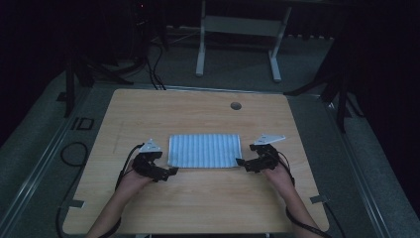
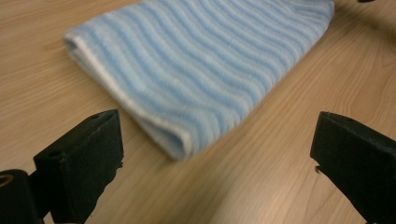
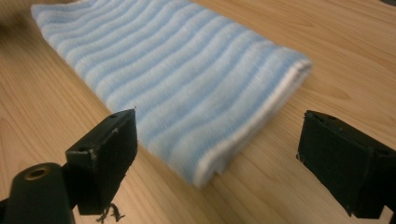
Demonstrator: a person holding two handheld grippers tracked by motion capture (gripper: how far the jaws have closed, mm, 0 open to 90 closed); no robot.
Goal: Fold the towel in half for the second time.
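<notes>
Lying folded flat, the striped towel (image 1: 204, 150) looks soft, light and floppy, best pinched at its near corners by the left gripper (image 1: 171, 171) and right gripper (image 1: 239, 162), both wide open and empty.

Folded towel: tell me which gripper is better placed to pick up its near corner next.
Roughly even, slight edge to the left. The left gripper sits right at the folded towel's near corner, open and empty. The right gripper is open too, beside the opposite near corner on the table.
</notes>
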